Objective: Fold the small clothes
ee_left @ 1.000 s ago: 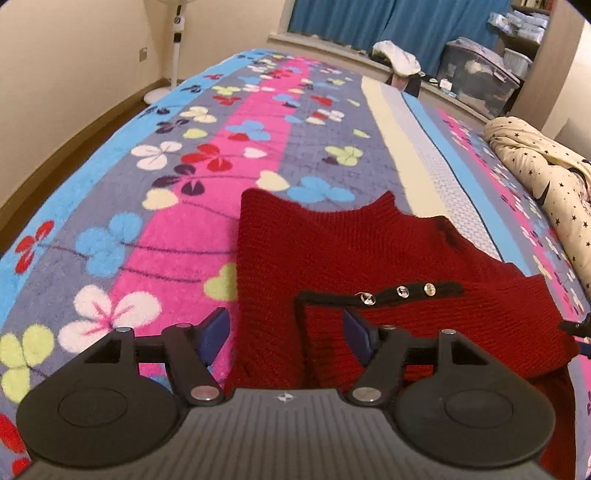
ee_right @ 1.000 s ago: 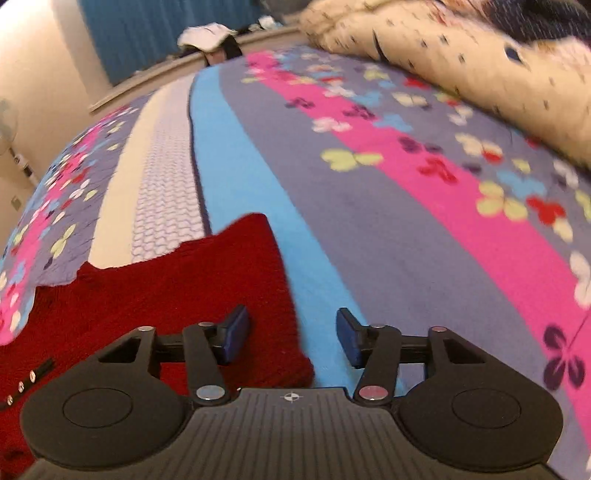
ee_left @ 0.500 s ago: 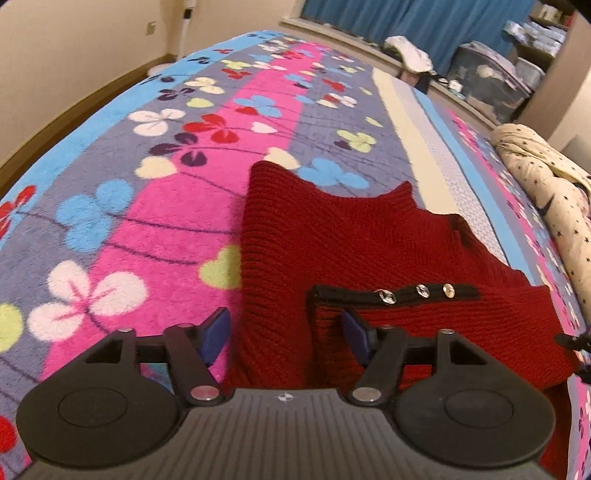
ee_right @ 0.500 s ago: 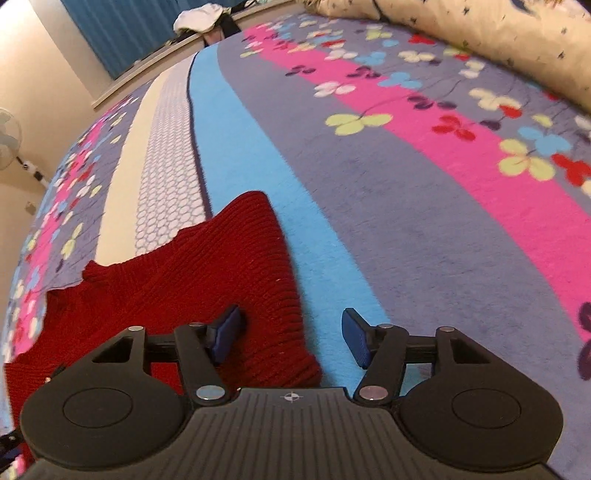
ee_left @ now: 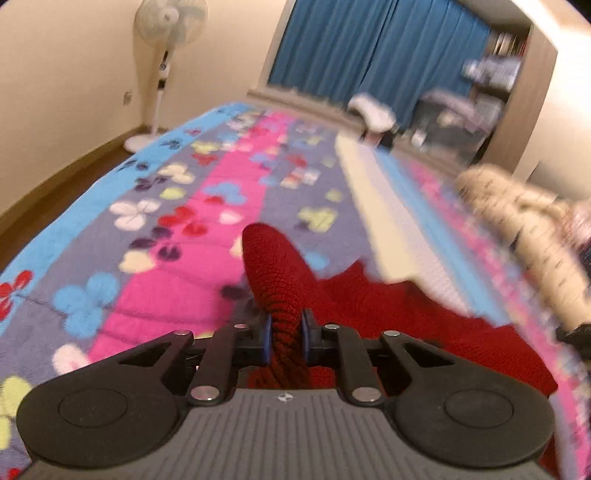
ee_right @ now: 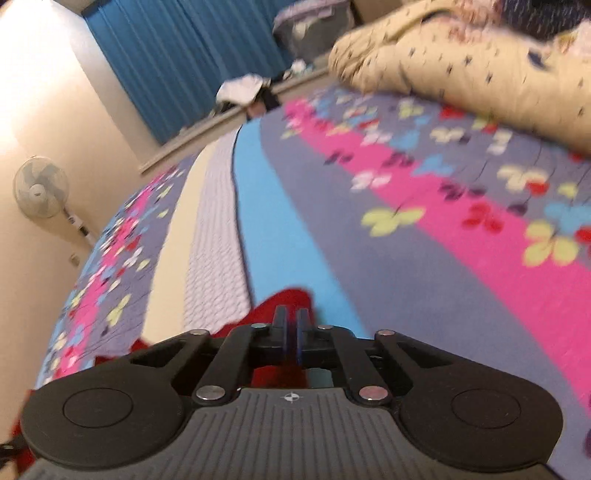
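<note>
Since a second ago, both grippers gone from apart to closed: left gripper [ee_left: 287, 334] still closing, clamped on a bunched ridge of red sweater [ee_left: 388, 306] on the floral bedspread [ee_left: 173, 291]; right gripper [ee_right: 291, 332] pinched together on its corner, glimpsed only there. Fan [ee_left: 170, 22] behind.

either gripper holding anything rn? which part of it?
Both hold the red knit garment. The left gripper is closing on a bunched fold at its left edge; the right gripper is shut on its right edge.
</note>
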The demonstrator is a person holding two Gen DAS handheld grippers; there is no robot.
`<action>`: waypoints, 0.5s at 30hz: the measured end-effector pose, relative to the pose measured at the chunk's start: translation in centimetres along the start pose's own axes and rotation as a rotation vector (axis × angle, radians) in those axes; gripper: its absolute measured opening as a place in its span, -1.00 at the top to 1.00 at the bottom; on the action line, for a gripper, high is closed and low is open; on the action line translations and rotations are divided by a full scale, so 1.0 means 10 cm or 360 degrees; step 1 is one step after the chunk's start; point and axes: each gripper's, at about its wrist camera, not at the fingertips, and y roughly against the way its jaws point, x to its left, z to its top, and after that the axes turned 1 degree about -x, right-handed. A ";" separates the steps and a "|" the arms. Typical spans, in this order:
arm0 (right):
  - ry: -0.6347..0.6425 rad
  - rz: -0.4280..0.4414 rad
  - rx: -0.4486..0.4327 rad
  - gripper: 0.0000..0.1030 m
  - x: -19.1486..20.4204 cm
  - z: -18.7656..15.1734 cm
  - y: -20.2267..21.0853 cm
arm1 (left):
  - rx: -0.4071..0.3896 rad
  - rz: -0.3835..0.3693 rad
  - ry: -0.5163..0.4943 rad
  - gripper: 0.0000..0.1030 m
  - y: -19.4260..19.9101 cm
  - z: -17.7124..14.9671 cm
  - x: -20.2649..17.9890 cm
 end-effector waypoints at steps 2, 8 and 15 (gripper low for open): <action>-0.0083 -0.0038 0.0169 1.00 -0.14 0.00 -0.14 | 0.0225 0.0063 0.0060 0.61 -0.21 -0.07 0.11; -0.0227 0.0192 0.0268 0.65 -0.27 0.04 -0.27 | 0.0143 0.0033 0.0184 0.21 -0.17 0.05 0.27; -0.0202 0.0317 0.0434 -0.28 -0.27 0.00 -0.57 | 0.0131 -0.0059 0.0168 -0.11 -0.36 0.16 0.32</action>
